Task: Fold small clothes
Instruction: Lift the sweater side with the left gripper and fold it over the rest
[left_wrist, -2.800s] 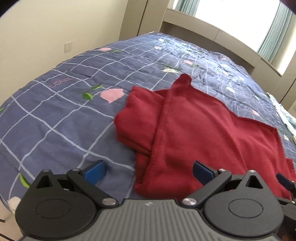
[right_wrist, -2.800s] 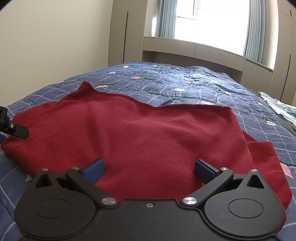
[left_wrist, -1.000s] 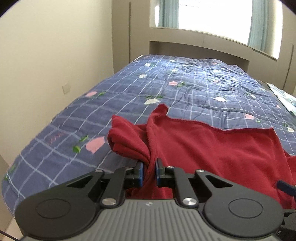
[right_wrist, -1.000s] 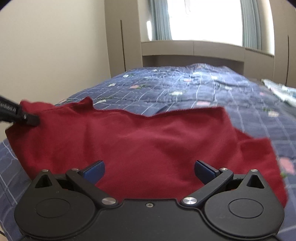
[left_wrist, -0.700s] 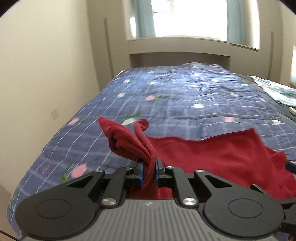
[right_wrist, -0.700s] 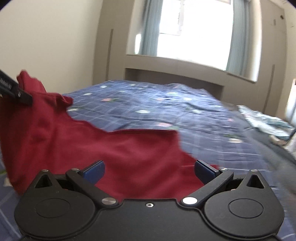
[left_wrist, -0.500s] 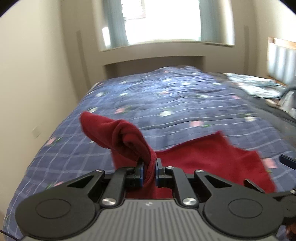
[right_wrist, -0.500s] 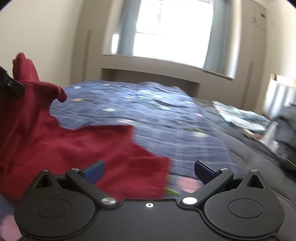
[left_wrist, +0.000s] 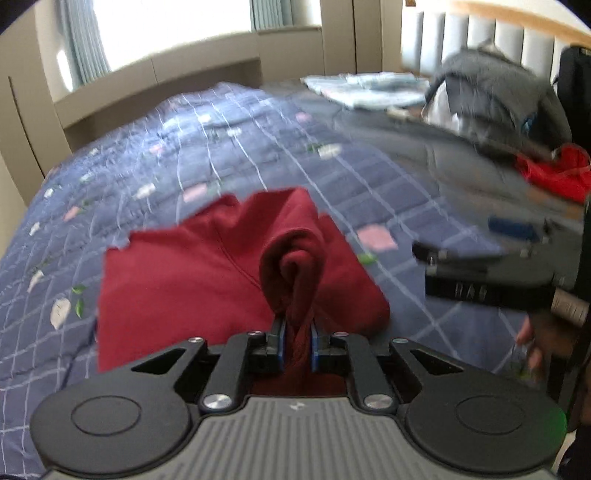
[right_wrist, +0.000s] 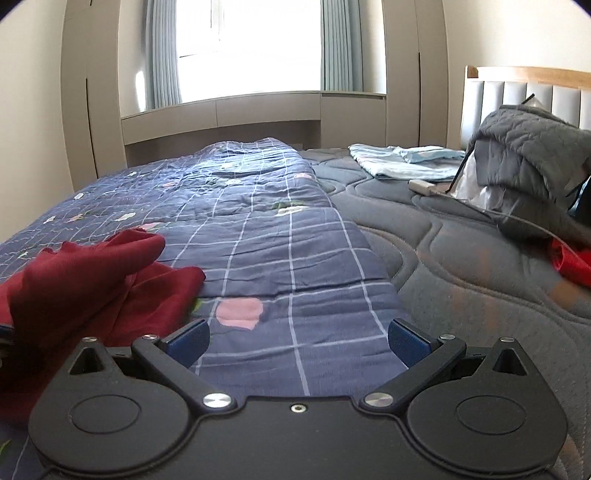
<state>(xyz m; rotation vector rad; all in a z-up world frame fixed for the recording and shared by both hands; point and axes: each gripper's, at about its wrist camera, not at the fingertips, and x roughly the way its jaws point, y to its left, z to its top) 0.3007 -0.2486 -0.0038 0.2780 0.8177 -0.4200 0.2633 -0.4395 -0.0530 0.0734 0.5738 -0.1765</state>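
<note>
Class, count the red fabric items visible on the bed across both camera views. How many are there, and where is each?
2. The dark red garment lies on the blue quilt, its edge between the left gripper's pads. A brighter red cloth sits by the grey bedding at right. Others may be hidden.

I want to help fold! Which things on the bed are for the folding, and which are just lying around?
For the folding:
- dark red garment, pinched in the left hand-held gripper
- right hand-held gripper, open, over the blue checked quilt

Just lying around:
- light blue cloth
- grey quilted jacket
- bright red item
</note>
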